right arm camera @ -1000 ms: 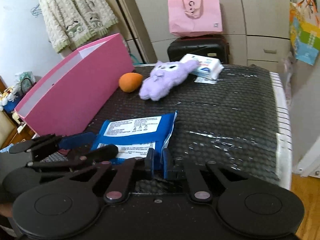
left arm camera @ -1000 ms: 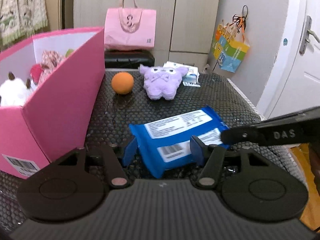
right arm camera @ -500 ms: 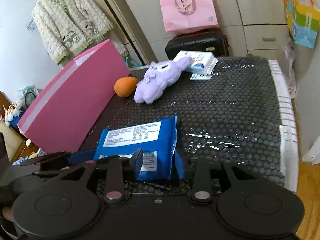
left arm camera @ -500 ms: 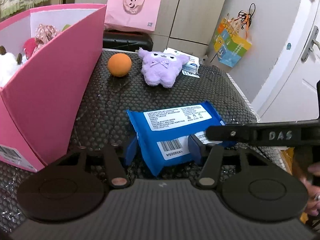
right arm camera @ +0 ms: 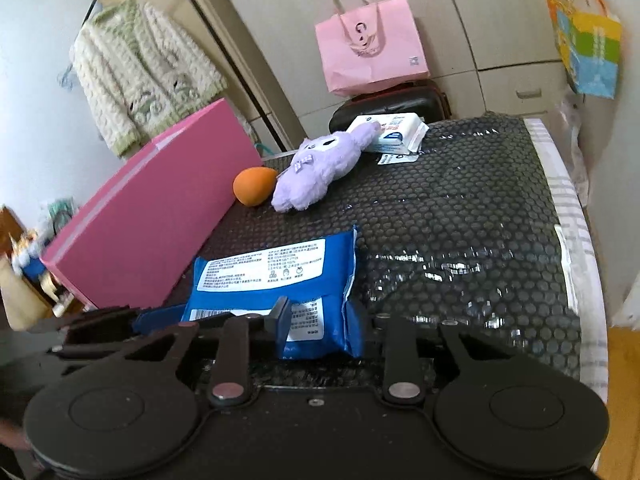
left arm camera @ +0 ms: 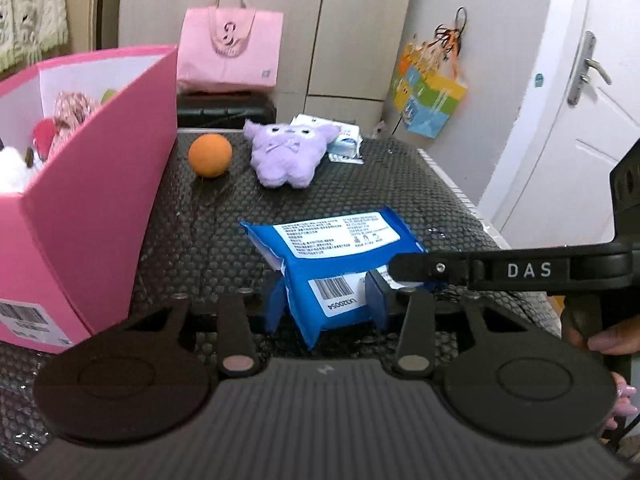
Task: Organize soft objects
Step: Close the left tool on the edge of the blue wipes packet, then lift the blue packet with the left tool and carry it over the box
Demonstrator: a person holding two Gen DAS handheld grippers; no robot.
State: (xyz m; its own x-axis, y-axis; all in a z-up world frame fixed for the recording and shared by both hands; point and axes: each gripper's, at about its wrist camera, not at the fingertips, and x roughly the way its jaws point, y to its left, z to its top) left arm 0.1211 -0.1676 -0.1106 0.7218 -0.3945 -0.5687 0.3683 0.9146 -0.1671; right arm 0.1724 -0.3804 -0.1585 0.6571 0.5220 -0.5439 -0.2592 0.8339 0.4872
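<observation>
A glossy blue wipes pack [left arm camera: 338, 264], soft and pillow-shaped with a white printed label and a barcode, lies near the front of the table [left arm camera: 400, 188], whose top is covered in black bubble wrap. The left gripper [left arm camera: 326, 300] is closing with the pack's near corner between its blue-padded fingers [left arm camera: 378, 298], which look pressed against its crinkled sides, and the right gripper [right arm camera: 320, 316] has its fingers closed on the pack's other end. Farther back sit a smooth orange ball [left arm camera: 210, 155] and a fuzzy purple plush [left arm camera: 286, 154] beside a rigid pink box [left arm camera: 96, 184].
</observation>
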